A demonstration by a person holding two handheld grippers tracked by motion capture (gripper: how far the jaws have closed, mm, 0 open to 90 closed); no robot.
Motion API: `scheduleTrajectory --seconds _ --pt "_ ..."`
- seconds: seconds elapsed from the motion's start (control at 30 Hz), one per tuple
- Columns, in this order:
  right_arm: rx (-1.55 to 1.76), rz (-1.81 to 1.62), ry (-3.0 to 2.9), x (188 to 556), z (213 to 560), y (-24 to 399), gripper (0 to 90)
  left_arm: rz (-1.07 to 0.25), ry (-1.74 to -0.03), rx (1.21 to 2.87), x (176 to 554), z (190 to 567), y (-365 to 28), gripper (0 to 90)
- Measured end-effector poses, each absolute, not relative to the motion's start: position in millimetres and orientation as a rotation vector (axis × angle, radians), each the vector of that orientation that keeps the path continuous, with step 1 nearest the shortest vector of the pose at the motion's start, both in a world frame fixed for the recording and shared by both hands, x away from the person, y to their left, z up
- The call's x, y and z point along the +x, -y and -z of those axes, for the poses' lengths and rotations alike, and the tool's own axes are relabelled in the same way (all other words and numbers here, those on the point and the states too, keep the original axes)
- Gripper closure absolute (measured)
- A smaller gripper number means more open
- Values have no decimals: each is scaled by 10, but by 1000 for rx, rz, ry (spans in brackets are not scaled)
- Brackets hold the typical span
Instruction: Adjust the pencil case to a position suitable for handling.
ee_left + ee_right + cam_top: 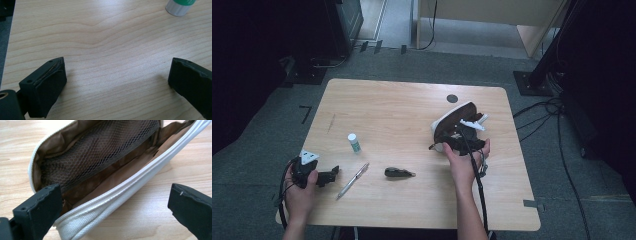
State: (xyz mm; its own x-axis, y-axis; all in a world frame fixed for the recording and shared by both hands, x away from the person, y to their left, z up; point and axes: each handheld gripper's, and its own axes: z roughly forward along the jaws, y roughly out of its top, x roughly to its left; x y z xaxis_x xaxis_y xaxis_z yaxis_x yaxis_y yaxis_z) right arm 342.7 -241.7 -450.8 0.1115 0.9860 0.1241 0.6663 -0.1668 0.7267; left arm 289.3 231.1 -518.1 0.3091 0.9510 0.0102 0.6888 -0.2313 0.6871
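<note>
pouch: the pouch (454, 123) is sitting at the right-rear part of the table (402, 105), unzipped, mouth gaping toward the person.

right gripper: the right gripper (464, 143) is hovering right at the pouch mouth with its jaws spread wide. In its own view the left jaw is sitting over the near white zipper edge (120, 195) and the right jaw is out over bare wood, so it's not pinching anything yet.

left gripper: the left gripper (323, 176) is parked near the front-left corner, jaws wide apart over bare table, holding nothing.

loose stuff: a pen (353, 180), a small dark thing (399, 173) (too blurry to say what it is) and a glue stick (354, 143) are lying between the two hands, well apart from the pouch.

step in hand: looks to me like the pouch is getting held open for packing.

doing it well: I'd be clamping the near rim, zipper tape and all, not just the lining, and tipping it up so the mouth is staying open. Then the left one is going for the pen or the dark thing, whichever's closer.

what the right gripper view adds: brown lining and a mesh pocket (100, 150) inside, and nothing that I can spot in there. From the high view the inside is just a dark blob.

what the high view adds: where everything's lying relative to the pouch.

what the left gripper view adds: the glue stick (180, 5) is poking in at the top right, ahead of the jaws.
</note>
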Motion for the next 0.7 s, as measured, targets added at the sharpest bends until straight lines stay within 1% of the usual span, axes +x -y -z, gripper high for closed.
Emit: scheduleTrajectory --seconds 0.03,0.07,0.27,0.33,0.37,0.43,0.47,0.5,0.53,0.57,0.6,0.63,0.7 --pt "1894 -835 -1601 3427 4508 2417 5 -589 -1448 2002 2893 5181 -2311 17" --pt "1894 -834 -1619 3443 4535 2397 38 -588 -1448 2002 2893 5181 -2311 17" --pt "1901 -831 -1620 3475 4593 2359 132 -588 -1448 2002 2893 5181 -2311 17" --pt "1901 -831 -1613 3479 4596 2365 144 -588 -1448 2002 2893 5181 -2311 17" --pt "1904 -842 -1610 3480 4596 2373 179 -588 -1448 2002 2893 5181 -2311 17" --pt "1908 -846 -1594 3483 4596 2388 277 -588 -1448 2002 2893 5181 -2311 17" --pt "1908 -850 -1594 3482 4596 2401 346 -588 -1448 2002 2893 5181 -2311 17" --pt "1902 -844 -1571 3471 4597 2442 504 -588 -1448 2002 2893 5181 -2311 16" --pt "1902 -844 -1571 3471 4597 2442 504 -588 -1447 2002 2893 5181 -2311 16" --pt "1884 -823 -1560 3461 4596 2468 591 -588 -1447 2002 2893 5181 -2311 16" --pt "1848 -786 -1527 3429 4581 2530 779 -588 -1447 2002 2893 5181 -2311 17" --pt "1848 -786 -1527 3429 4581 2530 779 -588 -1447 2002 2893 5181 -2311 17" --pt "1799 -815 -1477 3360 4547 2638 850 -587 -1446 2002 2893 5181 -2311 17"
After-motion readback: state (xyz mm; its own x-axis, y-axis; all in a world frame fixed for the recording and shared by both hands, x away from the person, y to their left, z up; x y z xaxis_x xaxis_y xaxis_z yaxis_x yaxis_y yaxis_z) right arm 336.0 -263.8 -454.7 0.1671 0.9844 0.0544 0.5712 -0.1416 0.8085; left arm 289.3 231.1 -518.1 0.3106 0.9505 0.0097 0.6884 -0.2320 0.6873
